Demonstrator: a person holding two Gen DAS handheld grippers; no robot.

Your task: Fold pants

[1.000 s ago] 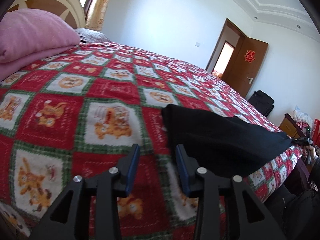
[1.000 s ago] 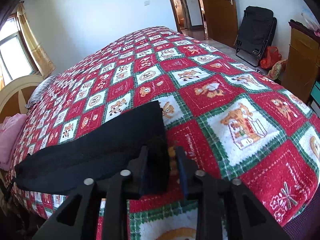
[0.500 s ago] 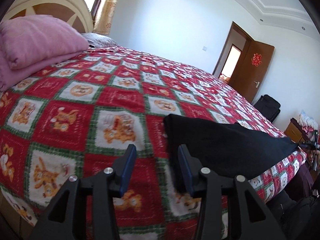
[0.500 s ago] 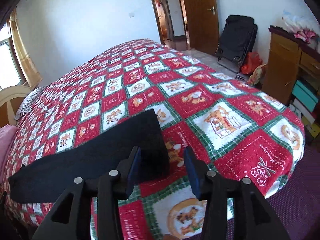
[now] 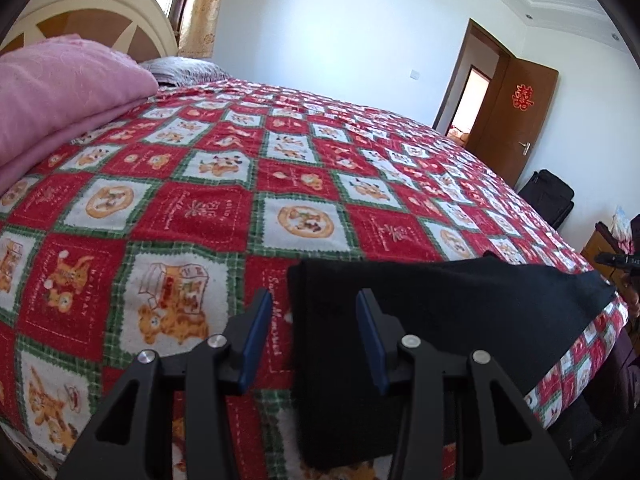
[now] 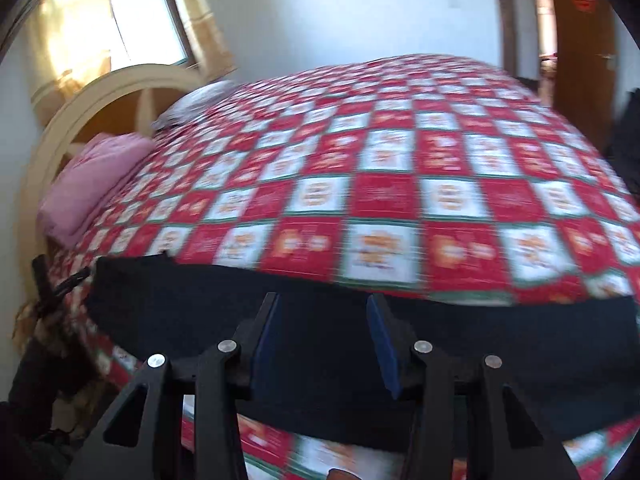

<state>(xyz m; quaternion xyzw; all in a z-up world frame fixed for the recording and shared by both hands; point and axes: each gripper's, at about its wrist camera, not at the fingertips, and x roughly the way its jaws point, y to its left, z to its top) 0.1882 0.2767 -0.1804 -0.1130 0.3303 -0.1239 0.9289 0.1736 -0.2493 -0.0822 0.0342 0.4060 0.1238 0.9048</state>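
The black pants [image 5: 432, 320] lie flat along the near edge of the bed, folded into a long strip. In the left wrist view my left gripper [image 5: 314, 312] is open and empty, its jaws over the pants' left end. In the right wrist view, which is blurred, the pants [image 6: 200, 312] stretch across the frame. My right gripper [image 6: 322, 316] is open and empty, over the middle of the strip. The left gripper [image 6: 56, 284] shows small at the far left, and the right gripper [image 5: 618, 260] at the far right of the left wrist view.
The bed carries a red, white and green patchwork quilt [image 5: 280, 184]. A folded pink blanket [image 5: 52, 96] lies by the cream headboard [image 5: 92, 16]. A brown door [image 5: 516, 120], a black bag [image 5: 548, 196] and a wooden cabinet [image 5: 600, 248] stand beyond the bed's right side.
My right gripper let go of the pants' end, opened, and swung left to face the middle of the strip. My left gripper moved slightly right over the pants' left end.
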